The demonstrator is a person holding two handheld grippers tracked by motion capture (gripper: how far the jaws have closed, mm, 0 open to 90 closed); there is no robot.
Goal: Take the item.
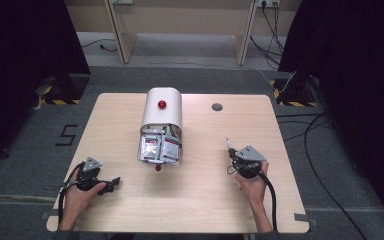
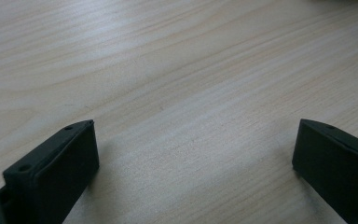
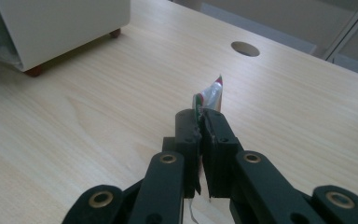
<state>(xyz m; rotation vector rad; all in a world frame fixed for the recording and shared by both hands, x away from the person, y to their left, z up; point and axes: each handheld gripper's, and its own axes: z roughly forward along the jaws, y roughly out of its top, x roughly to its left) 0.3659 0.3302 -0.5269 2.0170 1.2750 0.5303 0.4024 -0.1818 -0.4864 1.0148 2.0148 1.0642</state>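
A white box [image 1: 162,107] with a rounded lid and a red knob [image 1: 162,104] stands at the table's middle, its open front stuffed with several silver sachets [image 1: 159,148]. My right gripper [image 1: 229,145] at the right of the table is shut on one small sachet [image 3: 210,95], whose silver, red and green edge sticks up past the jaws. The box's white wall [image 3: 65,23] and red feet show at the upper left of the right gripper view. My left gripper [image 1: 114,182] lies low at the front left, held by a hand, its fingers [image 2: 58,161] wide open over bare wood.
The wooden table [image 1: 130,210] has a round cable hole [image 1: 217,107] at its back right. A small red foot [image 1: 158,168] shows under the box's front. Beyond the table are wooden table legs, floor cables and dark curtains on both sides.
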